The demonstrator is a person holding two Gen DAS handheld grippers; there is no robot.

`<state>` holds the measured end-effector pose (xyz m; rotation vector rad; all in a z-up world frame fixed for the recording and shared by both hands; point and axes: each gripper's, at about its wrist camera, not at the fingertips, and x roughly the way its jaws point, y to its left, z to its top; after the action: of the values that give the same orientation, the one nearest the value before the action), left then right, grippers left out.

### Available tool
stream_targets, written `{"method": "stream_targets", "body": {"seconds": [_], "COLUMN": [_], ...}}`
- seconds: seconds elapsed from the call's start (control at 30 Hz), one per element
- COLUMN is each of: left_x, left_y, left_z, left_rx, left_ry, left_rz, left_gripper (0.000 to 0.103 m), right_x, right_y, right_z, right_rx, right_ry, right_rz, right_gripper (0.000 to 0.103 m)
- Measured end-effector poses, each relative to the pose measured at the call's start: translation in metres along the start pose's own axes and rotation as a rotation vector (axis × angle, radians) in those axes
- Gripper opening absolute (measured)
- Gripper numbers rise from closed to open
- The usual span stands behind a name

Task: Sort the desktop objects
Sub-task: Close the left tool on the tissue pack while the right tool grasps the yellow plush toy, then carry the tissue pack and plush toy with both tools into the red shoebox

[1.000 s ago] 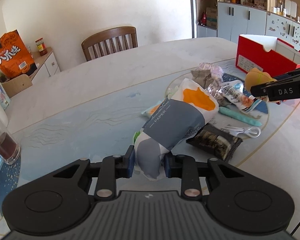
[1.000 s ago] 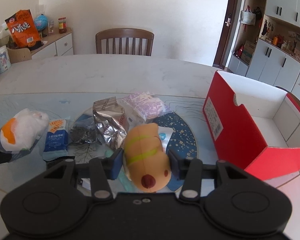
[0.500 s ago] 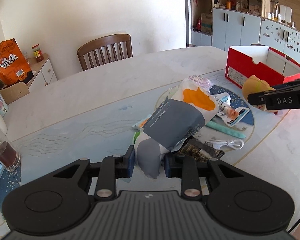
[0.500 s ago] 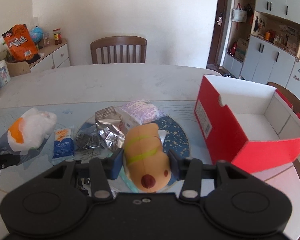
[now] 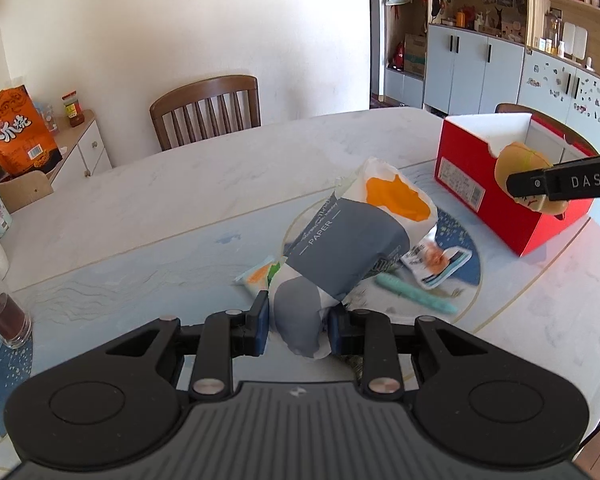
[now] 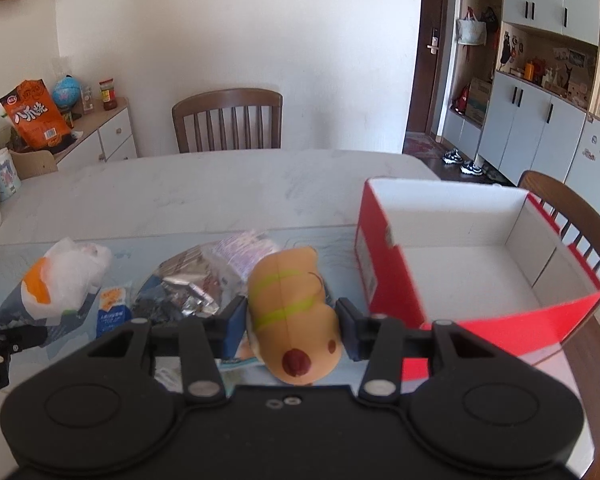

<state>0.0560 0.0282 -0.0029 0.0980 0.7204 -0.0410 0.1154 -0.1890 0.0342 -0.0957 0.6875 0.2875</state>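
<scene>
Holding both loads clear of the table, your left gripper [image 5: 296, 324] pinches the tissue pack [image 5: 352, 248] by its soft grey tail; it is light but floppy, so grip nearer the middle. Your right gripper [image 6: 292, 322] squeezes the squashy plush toy [image 6: 292, 316] across its body, with the red box [image 6: 384, 276] at two o'clock.

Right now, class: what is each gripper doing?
Left gripper: shut on the tissue pack.
Right gripper: shut on the hot dog plush toy.
</scene>
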Motion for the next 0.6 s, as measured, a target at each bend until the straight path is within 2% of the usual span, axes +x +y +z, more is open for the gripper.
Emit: {"method": "stream_targets", "body": {"seconds": [0.6], "left_x": [0.032], "left_y": [-0.067], "left_z": [0.045], "left_rx": [0.002], "left_ry": [-0.010], "left_rz": [0.031], "left_gripper": [0.027], "right_x": [0.018], "right_y": [-0.088], "right_z": [0.032], "right_rx": [-0.012], "right_ry": [-0.028], "right_rz": [-0.001], "right_gripper": [0.047]}}
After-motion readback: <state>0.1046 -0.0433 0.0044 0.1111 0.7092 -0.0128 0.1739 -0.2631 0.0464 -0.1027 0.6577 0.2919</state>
